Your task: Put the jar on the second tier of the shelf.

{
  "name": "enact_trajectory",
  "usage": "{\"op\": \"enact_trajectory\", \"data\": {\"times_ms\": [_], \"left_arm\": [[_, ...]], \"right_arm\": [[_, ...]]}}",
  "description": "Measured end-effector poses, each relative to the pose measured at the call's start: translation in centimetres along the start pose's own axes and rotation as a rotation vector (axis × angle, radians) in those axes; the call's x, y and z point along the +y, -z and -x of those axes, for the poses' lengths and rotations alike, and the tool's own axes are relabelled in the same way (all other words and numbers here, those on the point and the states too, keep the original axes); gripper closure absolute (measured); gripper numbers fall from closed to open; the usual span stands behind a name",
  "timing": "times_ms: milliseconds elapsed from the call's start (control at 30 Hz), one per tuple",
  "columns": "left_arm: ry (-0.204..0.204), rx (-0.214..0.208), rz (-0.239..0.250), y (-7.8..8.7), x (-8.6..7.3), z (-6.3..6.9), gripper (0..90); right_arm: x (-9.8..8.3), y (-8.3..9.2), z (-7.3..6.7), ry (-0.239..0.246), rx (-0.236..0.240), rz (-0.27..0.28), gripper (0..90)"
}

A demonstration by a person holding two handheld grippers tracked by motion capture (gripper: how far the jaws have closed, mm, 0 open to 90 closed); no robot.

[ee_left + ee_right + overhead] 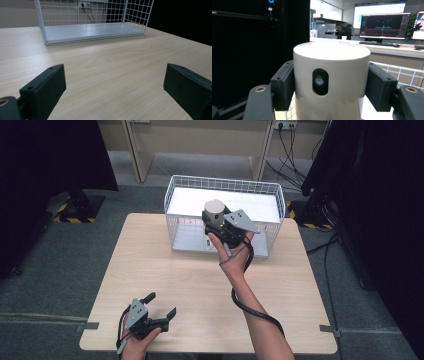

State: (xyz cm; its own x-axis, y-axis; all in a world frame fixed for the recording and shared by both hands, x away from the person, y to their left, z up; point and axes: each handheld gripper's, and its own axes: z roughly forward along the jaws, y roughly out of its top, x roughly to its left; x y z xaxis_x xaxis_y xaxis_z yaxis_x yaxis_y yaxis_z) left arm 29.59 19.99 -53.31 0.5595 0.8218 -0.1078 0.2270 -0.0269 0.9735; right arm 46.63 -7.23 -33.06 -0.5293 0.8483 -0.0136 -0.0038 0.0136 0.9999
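a white cylinder (331, 80) with a dark oval slot on its side is clamped upright between the fingers of the right gripper (218, 222), one pad pressed against each side. it is held above the near wall of the white wire basket (178, 187), which stands at the far edge of the tabletop (200, 290). the left gripper (159, 307) is kept low over the near left corner of the tabletop, its fingers spread wide apart with nothing between them.
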Motion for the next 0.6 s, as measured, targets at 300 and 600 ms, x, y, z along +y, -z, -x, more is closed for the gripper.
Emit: {"op": "enact_trajectory", "data": {"times_ms": [300,600], "left_arm": [[0.002,-0.001,0.000,0.0,0.0,0.0,3.9],[0.001,-0.003,-0.001,0.0,0.0,0.0,3.9]], "right_arm": [[2.3,0.1,0.7,-0.005,-0.019,0.032,32.9],[3.7,-0.2,1.5,-0.012,-0.044,0.048,32.9]]}}
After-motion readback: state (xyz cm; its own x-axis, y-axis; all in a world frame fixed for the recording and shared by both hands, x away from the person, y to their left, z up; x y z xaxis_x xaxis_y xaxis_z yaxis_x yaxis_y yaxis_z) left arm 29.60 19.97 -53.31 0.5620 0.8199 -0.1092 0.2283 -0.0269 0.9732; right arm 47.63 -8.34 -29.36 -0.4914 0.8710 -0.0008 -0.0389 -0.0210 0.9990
